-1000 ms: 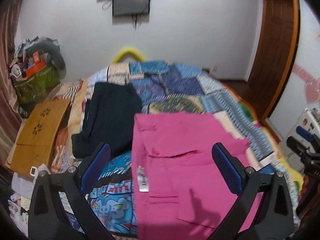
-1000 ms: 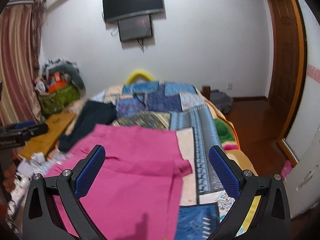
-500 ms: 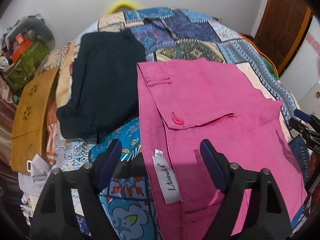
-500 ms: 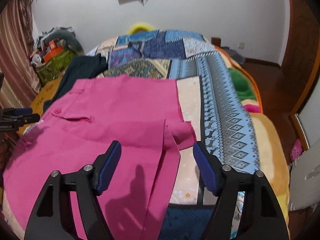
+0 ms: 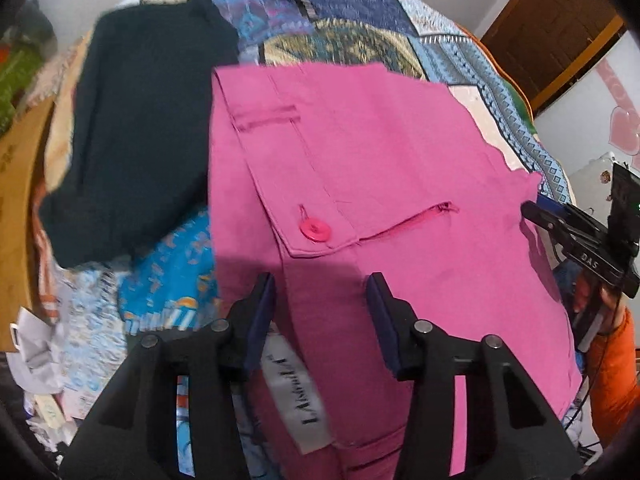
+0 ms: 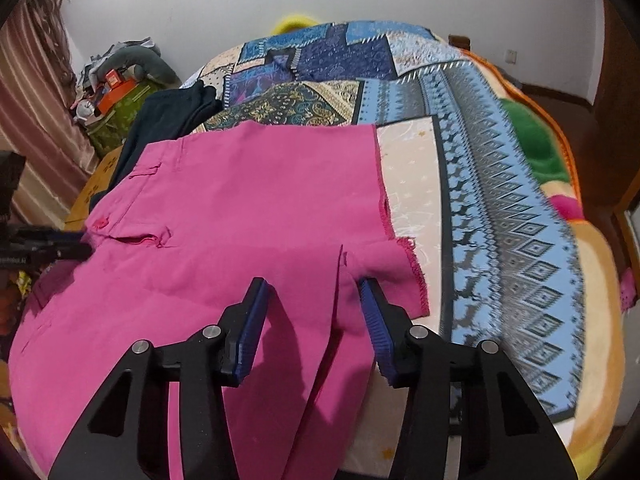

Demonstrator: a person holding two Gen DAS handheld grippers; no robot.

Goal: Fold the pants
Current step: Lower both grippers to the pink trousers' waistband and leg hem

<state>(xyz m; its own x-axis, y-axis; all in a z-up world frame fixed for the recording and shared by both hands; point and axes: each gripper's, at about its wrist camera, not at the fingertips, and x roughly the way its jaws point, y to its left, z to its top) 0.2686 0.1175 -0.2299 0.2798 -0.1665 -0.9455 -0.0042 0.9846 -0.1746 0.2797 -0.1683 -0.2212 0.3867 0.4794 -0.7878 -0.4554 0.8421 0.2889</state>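
Observation:
Pink pants [image 5: 380, 152] [image 6: 240, 208] lie spread flat on the patchwork bed cover, button and fly facing up. My left gripper [image 5: 320, 308] hangs over the waistband end beside the white label [image 5: 296, 396]. Its jaws are closing, with waistband cloth between them and the pads not pressing it. My right gripper [image 6: 312, 312] hangs over the near leg's hem by the crotch seam. Its jaws are closing too, pink cloth lying below the gap, not pinched. The right gripper also shows at the right edge of the left wrist view.
A dark folded garment [image 5: 140, 120] [image 6: 172, 116] lies left of the pants. The patchwork bed cover [image 6: 500, 200] stretches right and back. A wooden board [image 5: 16, 208] and a cluttered green basket [image 6: 116, 120] stand beside the bed on the left.
Both grippers have come down and tilted toward the pants, and both pairs of jaws have narrowed from wide open to about half. The pants have not moved.

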